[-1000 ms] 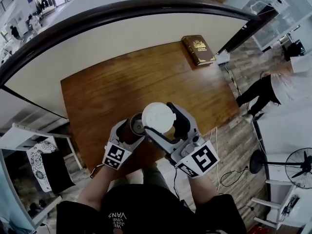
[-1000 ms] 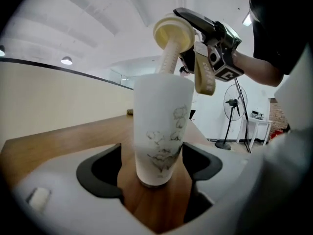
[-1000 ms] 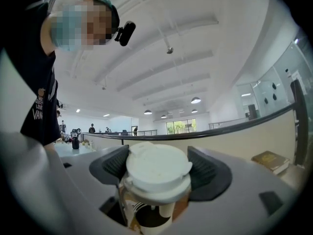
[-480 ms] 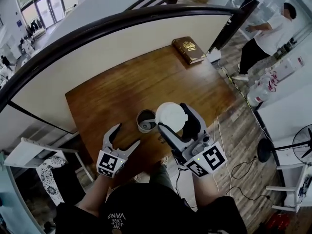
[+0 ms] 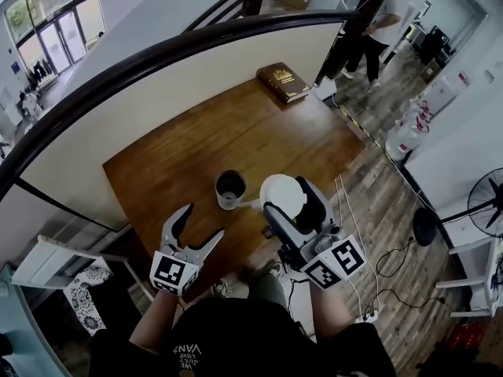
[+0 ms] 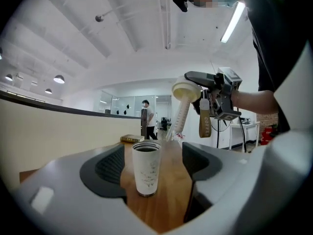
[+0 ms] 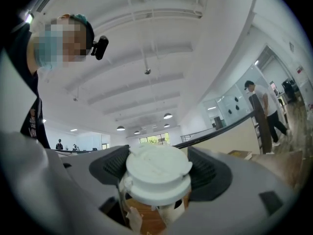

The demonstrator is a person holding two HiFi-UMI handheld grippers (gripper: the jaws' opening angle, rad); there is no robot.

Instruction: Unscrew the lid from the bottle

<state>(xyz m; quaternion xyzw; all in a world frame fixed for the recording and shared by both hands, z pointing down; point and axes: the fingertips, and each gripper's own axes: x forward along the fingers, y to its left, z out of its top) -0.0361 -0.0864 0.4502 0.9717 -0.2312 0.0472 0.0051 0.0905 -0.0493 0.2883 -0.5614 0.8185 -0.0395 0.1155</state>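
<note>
1. Desk (image 5: 189, 144): brown wood. A bottle (image 5: 230, 188) stands upright on it near the front edge, mouth open and dark inside.
2. Left gripper view: the same bottle (image 6: 146, 168) is a pale tumbler with a faint pattern. It shows framed between the jaws, ahead of them and touching neither.
3. Left gripper (image 5: 203, 222): jaws spread wide and empty. It is held low over the desk's near edge, nearer the person than the bottle and to its left.
4. Right gripper (image 5: 289, 201): clenched on the white lid (image 5: 281, 195), with a pad on each side of it. It is raised off the desk, just right of the bottle and clear of it.
5. Right gripper view: the lid (image 7: 157, 173) fills the gap between the jaws, with its stepped round top facing the camera.
6. Left gripper view: a tan strap (image 6: 204, 126) hangs beneath the lifted lid (image 6: 186, 89).
7. Book (image 5: 284, 82): dark cover, lying flat at the desk's far right corner.
8. A person (image 5: 381, 14) stands on the floor beyond the desk.
</note>
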